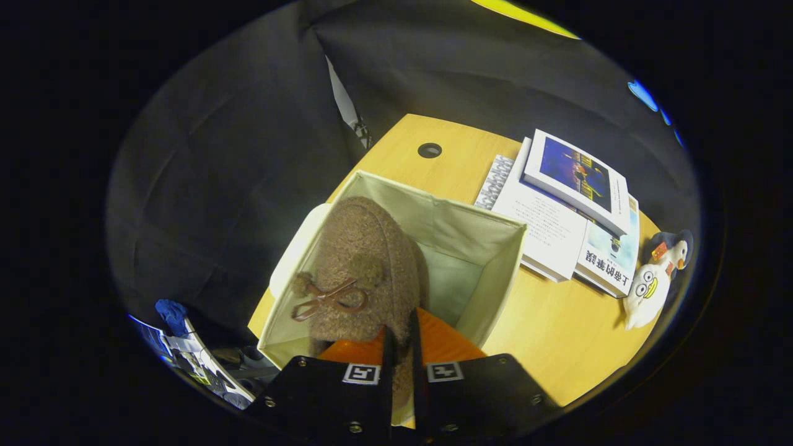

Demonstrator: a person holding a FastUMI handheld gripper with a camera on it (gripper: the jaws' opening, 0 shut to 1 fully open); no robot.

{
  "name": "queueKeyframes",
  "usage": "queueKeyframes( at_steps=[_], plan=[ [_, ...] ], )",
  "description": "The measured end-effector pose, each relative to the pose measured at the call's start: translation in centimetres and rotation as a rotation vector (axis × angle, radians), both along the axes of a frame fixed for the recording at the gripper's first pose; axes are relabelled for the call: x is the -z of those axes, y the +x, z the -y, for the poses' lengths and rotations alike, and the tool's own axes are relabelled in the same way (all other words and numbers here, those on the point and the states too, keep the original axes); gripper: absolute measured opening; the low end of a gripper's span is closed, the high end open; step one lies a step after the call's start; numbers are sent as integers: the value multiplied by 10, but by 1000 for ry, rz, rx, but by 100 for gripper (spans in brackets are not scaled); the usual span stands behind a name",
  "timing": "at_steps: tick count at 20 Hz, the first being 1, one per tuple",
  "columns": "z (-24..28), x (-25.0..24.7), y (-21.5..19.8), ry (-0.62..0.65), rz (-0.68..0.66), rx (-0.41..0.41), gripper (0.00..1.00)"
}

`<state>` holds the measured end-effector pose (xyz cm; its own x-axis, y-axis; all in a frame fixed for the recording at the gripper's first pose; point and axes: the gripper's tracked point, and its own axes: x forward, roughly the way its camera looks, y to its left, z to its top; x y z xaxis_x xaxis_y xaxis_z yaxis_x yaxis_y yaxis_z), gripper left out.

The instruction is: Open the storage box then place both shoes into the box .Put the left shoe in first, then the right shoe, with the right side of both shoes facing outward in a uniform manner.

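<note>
A brown fuzzy shoe [362, 260] with a bow and pompoms hangs toe-forward over the open cream fabric storage box [489, 272]. My gripper [401, 344] is shut on the shoe's rear edge, the fingers pinching its collar close together. The shoe sits above the box's left half. The box's pale green inner floor shows to the right of the shoe. The box lid [296, 251] lies flat against the box's left side.
The box stands on a light wooden desk [557, 334] with a cable hole [429, 150]. A stack of books [570, 210] lies to the right of the box, and a plush penguin [653, 282] beyond them. Clutter sits low at the left off the desk.
</note>
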<state>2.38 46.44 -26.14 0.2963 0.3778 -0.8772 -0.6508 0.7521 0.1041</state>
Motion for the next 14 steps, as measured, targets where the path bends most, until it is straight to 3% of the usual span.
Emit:
queueKeyframes(
  at_steps=[1, 4, 7, 14],
  plan=[
    [6, -6, 4, 5, 34, 11, 28],
    [24, -35, 11, 42, 112, 13, 29],
    [48, -51, 14, 101, 150, 8, 95],
    [146, -133, 26, 252, 300, 156, 97]
  ],
)
